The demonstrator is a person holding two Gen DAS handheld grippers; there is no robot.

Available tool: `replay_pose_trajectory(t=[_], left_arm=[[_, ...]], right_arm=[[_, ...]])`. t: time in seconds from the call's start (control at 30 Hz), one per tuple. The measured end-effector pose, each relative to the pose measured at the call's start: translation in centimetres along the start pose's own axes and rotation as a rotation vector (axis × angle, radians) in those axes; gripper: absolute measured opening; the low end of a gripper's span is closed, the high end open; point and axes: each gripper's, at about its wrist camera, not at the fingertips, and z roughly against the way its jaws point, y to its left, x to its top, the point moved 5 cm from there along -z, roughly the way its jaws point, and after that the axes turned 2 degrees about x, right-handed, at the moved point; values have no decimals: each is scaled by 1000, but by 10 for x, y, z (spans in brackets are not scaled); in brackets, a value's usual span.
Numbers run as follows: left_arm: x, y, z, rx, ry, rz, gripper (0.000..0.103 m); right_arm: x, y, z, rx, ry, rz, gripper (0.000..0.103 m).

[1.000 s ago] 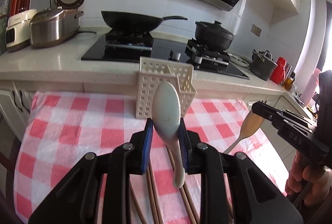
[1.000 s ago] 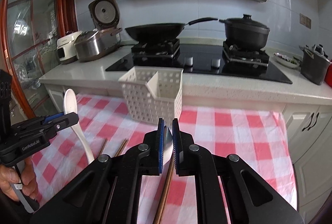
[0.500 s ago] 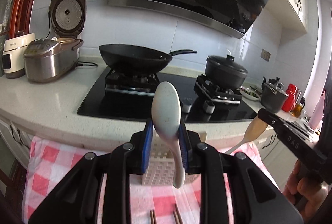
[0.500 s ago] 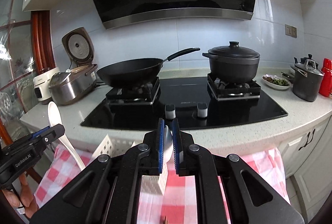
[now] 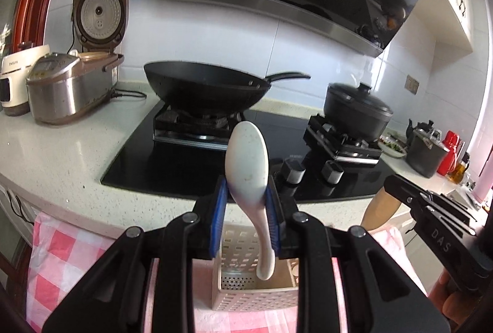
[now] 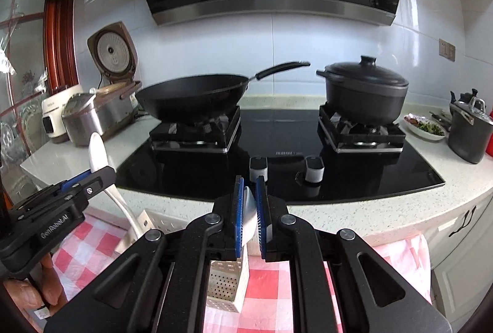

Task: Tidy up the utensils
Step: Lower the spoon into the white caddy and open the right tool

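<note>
My left gripper point(image 5: 245, 211) is shut on a white rice spoon point(image 5: 247, 166), bowl up; its handle tip hangs over the open top of the cream perforated utensil basket point(image 5: 255, 291). My right gripper point(image 6: 247, 214) is shut on a wooden spatula, seen edge-on between the blue pads point(image 6: 250, 211); its tan blade point(image 5: 377, 211) shows in the left wrist view. The basket point(image 6: 223, 286) lies just below the right jaws. The left gripper point(image 6: 89, 178) with the spoon point(image 6: 98, 152) shows at left in the right wrist view.
The basket stands on a pink checked cloth point(image 5: 71, 265) in front of the counter point(image 5: 55, 160). Behind are a black hob point(image 6: 286, 160), a wok point(image 5: 206, 86), a lidded pot point(image 6: 365, 94), rice cookers point(image 5: 71, 89) and a grey pot point(image 6: 468, 129).
Both grippers rose and moved forward over the basket, still holding their utensils. The basket went from in front of the jaws to right beneath them; the chopsticks on the cloth left view.
</note>
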Motion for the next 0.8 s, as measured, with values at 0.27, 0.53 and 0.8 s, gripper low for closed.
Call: replay_pose_trajectory(t=[0.27, 0.53, 0.8], left_arm=[[-30, 6, -27, 10, 80, 21, 37], [-38, 18, -13, 19, 70, 41, 41], [-60, 42, 27, 27, 62, 67, 50]], right_arm=[[-23, -2, -23, 12, 79, -12, 16], [-24, -10, -12, 1, 50, -28, 56], [-44, -37, 22, -5, 36, -81, 61]])
